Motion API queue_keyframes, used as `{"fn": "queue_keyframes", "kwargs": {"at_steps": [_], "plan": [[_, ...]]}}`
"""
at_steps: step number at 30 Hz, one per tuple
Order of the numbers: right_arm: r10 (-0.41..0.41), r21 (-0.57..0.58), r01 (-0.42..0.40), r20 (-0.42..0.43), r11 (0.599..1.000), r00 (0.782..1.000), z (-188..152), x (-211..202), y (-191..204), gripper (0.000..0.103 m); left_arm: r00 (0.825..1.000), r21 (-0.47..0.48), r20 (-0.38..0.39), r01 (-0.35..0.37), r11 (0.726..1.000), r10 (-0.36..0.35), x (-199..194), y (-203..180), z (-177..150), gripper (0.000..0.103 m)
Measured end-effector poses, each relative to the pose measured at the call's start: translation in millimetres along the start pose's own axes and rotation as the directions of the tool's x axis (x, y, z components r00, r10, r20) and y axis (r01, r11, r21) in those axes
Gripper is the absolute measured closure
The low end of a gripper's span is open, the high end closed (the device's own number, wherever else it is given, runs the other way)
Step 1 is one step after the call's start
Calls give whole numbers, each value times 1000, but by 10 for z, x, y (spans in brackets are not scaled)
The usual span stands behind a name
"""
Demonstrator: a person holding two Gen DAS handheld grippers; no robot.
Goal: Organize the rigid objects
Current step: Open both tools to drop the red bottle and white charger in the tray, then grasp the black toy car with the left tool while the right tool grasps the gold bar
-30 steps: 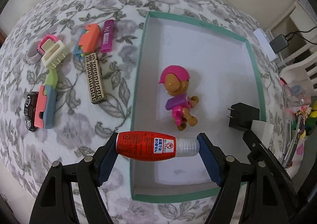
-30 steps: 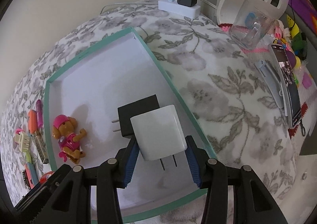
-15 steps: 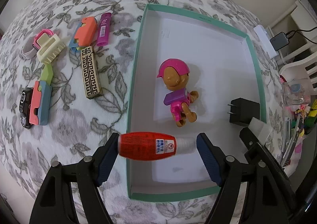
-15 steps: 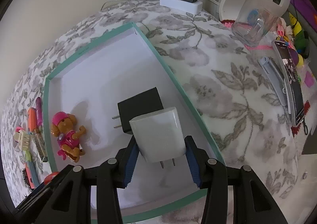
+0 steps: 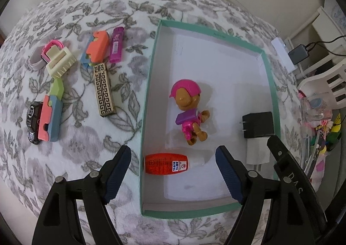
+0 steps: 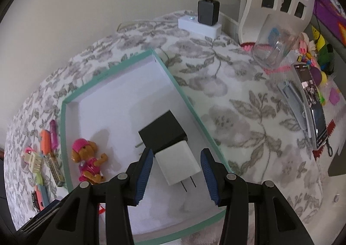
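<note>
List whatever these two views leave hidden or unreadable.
- Red bottle label: left wrist view, print too small.
- Black toy car: left wrist view, partly behind the pink-and-blue block.
- Black charger prongs: right wrist view, mostly hidden behind the right gripper's finger.

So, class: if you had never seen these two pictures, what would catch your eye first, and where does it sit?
Probably the pink-helmeted toy dog, lying mid-floor in the teal-rimmed white box. Next, the red bottle against the box's left wall, between the open left gripper's fingers. Then the white charger beside the black charger, between the open right gripper's fingers.
</note>
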State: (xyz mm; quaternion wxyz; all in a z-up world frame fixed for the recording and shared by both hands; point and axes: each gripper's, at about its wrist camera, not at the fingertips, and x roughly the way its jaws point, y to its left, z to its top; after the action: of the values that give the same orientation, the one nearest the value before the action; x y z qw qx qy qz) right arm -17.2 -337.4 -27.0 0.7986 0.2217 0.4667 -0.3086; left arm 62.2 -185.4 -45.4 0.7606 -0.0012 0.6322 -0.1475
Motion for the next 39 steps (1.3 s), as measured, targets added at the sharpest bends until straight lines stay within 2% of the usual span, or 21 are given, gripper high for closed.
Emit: {"fn": "queue_keyframes", "kwargs": {"at_steps": [6, 8, 11, 15, 21, 23, 30, 32, 39], "plan": [[9, -9, -9, 32, 1000, 999, 19, -64, 32, 53, 999, -37, 44, 12, 999, -10, -165, 110, 25, 15], [15, -20, -14, 32, 1000, 999, 6, -55, 57, 53, 998, -58, 61, -4, 998, 7, -204, 180, 32, 14], [26, -67, -25, 17, 997, 1000, -28, -16, 166, 47, 993, -95, 92, -69, 993, 78, -239, 269, 35, 5], [32, -123, -30, 13, 992, 999, -71, 1, 287, 45, 975, -154, 101, -179, 972, 196, -298, 469, 47, 5], [59, -205, -59, -2, 977, 998, -144, 23, 485, 33, 946, -225, 75, -292, 930, 315, -337, 757, 47, 5], [77, -229, -76, -4, 970, 997, -172, 21, 554, 25, 939, -257, 78, -305, 917, 335, -377, 875, 36, 5], [126, -279, -123, -9, 952, 992, -238, -3, 741, 11, 919, -354, 103, -325, 877, 382, -558, 1192, 46, 5], [138, -296, -135, -9, 946, 990, -259, -16, 801, 2, 917, -373, 105, -323, 869, 386, -598, 1279, 48, 5], [192, -370, -177, 4, 912, 981, -365, -134, 1106, 0, 919, -433, 78, -318, 844, 386, -611, 1563, 55, 5]]}}
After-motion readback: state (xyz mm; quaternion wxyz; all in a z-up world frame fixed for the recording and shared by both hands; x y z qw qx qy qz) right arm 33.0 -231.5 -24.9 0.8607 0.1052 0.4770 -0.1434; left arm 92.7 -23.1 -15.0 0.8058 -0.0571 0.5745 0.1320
